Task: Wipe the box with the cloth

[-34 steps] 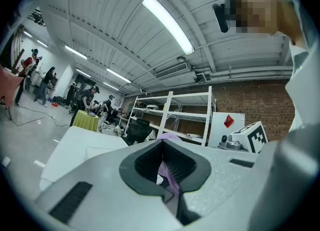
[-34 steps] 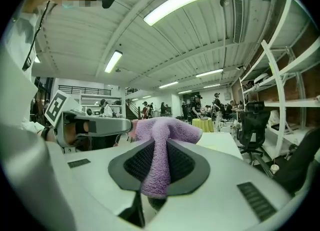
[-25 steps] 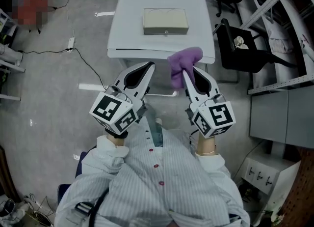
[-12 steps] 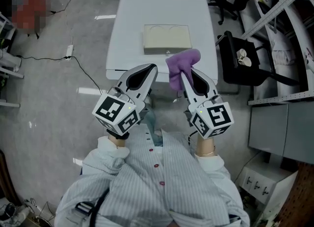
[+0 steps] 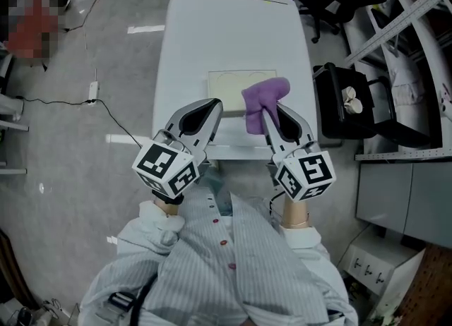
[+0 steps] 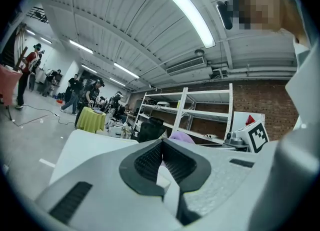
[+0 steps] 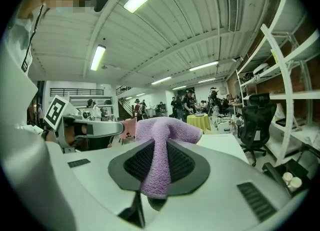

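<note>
Purple terry cloth (image 7: pixel 159 140), judged soft, light and floppy, was pinched at its bunched middle by right gripper (image 5: pixel 272 111); left gripper (image 5: pixel 212 107) pressed together, empty; flat beige box (image 5: pixel 227 89) near white table's (image 5: pixel 233 21) front edge.

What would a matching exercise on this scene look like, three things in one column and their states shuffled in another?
Column one:
1. cloth
2. box
3. left gripper

Column two:
A. shut, with nothing between its jaws
B. lying on the white table
C. pinched in the right gripper

Pairs: 1-C, 2-B, 3-A
</note>
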`<state>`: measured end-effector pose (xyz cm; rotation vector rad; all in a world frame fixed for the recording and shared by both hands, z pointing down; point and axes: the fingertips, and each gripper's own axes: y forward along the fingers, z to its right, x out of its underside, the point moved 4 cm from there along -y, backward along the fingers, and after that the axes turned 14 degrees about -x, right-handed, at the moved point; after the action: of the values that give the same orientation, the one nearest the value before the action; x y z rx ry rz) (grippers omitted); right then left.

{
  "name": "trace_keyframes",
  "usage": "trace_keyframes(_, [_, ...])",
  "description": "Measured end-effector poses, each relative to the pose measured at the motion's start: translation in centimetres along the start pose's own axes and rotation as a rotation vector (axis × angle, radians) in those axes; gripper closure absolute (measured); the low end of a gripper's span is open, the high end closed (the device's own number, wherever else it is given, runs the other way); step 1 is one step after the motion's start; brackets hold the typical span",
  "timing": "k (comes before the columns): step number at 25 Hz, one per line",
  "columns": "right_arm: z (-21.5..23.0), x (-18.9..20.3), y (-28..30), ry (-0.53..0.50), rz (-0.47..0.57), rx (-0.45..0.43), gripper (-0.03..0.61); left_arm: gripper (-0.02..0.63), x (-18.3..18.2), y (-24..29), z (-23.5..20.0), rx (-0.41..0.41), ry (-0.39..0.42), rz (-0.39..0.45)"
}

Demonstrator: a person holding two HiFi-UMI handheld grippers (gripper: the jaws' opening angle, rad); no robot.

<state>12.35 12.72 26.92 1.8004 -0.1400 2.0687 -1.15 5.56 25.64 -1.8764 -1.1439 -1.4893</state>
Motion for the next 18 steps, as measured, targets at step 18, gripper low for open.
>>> trace_keyframes(18, [6.2,-0.4,6.3,0.046,-0.052,0.039,0.508,0.604,0.3,7.9,-5.7,0.015,-0.012,-0.087])
